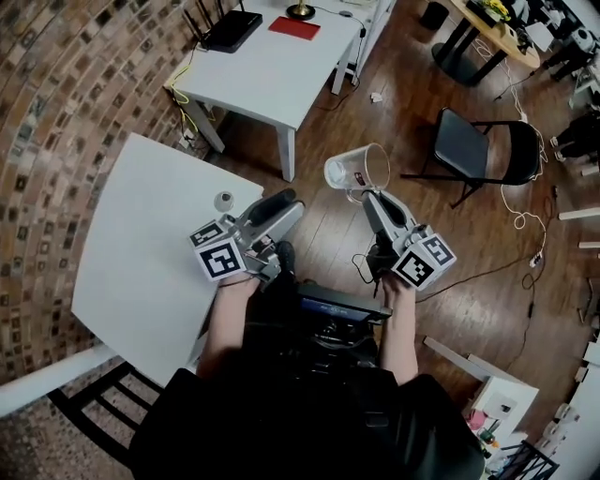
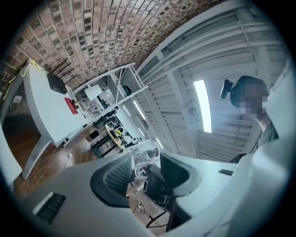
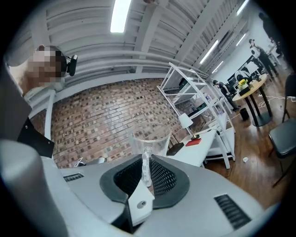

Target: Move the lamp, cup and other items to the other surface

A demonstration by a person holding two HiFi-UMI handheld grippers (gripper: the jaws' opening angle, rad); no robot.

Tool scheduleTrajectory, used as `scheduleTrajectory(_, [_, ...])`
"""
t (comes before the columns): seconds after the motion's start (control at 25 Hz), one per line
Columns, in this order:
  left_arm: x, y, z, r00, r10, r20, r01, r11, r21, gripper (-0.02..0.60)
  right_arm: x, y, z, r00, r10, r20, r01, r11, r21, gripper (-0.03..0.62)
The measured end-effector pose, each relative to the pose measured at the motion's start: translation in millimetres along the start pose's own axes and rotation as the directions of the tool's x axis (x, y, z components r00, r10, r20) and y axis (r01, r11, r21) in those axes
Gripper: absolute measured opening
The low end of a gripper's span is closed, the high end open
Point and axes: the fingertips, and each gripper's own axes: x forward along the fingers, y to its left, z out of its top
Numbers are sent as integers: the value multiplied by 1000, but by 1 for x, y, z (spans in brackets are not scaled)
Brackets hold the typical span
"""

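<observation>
my right hand-held gripper [image 1: 362,195] holds the clear cup [image 1: 359,169]; left hand-held gripper [image 1: 285,202] wide, empty. lamp [image 1: 300,10] apparently on far table [image 1: 272,75] already; small jar [image 1: 223,200] pending.

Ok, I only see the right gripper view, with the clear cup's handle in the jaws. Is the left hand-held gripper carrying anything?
Observer: No, the left hand-held gripper is open and empty.
Operator: And what am I over?
Observer: Brown wooden floor; the clear handled cup is off both tables.
Operator: Anything nearby to pick up?
Observer: One small round silvery object near the edge of the near white table.
</observation>
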Motion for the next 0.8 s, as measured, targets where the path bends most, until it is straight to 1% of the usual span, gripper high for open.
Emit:
scheduleTrajectory(0.16, [17,29,28,999,-37,-17,37,999,-18,184,29,-17,12,999,-41,20,41,999,1,67])
scheduleTrajectory(0.36, [29,59,54,998,-60,-31,59,997,-43,183,57,-30,21,996,-81,29,81,997,1,69])
scheduleTrajectory(0.6, [33,82,75,995,-85,-52,81,994,-70,183,82,-37,26,992,-120,39,120,993,14,69])
scheduleTrajectory(0.8, [34,95,81,993,-98,-64,92,992,-91,183,91,-39,28,989,-141,47,140,990,23,69])
